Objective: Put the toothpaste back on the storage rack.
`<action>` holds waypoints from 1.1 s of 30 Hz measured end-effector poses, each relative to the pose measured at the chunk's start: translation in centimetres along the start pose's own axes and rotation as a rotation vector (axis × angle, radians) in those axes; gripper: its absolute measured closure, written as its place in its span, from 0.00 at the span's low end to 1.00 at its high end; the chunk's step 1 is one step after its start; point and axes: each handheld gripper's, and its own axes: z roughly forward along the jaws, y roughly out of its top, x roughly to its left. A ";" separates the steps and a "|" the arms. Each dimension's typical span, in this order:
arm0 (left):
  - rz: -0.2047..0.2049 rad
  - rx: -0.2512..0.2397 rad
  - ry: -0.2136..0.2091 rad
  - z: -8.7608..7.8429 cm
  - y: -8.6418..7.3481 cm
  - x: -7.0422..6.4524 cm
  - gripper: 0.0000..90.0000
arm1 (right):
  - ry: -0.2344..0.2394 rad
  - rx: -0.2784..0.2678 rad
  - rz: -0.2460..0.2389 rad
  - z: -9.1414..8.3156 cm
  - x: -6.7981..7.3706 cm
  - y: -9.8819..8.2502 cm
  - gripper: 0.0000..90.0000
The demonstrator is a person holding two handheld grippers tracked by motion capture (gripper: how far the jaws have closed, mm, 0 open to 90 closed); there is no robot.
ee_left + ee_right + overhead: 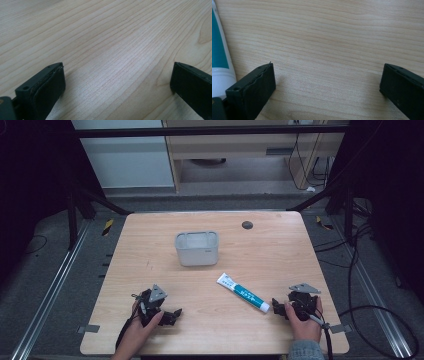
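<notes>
A white and teal toothpaste tube (243,293) lies slanted on the wooden table (260,255), its white cap toward the front right. A person's right hand holds my right gripper (276,307) just right of that cap, jaws wide open over bare wood. In the right gripper view the tube (218,50) runs along the left edge beside the left jaw, outside the gap of my right gripper (327,80). My left gripper (174,316) rests at the front left in the other hand. Its own view has my left gripper (117,80) open with bare wood between the jaws.
A grey rectangular bin (196,248) stands open-topped at the table's middle, behind the tube. A dark round grommet (247,225) sits near the far edge. Black cables (380,320) loop on the floor to the right, and metal rails flank the table.
</notes>
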 end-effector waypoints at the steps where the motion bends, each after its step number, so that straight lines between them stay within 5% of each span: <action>1: 0.000 0.000 0.000 0.0 0.0 0.0 0.00 | 0.000 0.000 0.000 0.0 0.0 0.0 0.01; 28: -0.001 0.001 0.000 0.0 0.0 0.0 0.00 | 0.004 0.001 -0.004 0.0 0.4 0.0 0.01; 33: -0.001 0.001 -0.001 0.0 0.0 0.0 0.00 | 0.017 -0.018 -0.007 -0.1 0.5 0.2 0.08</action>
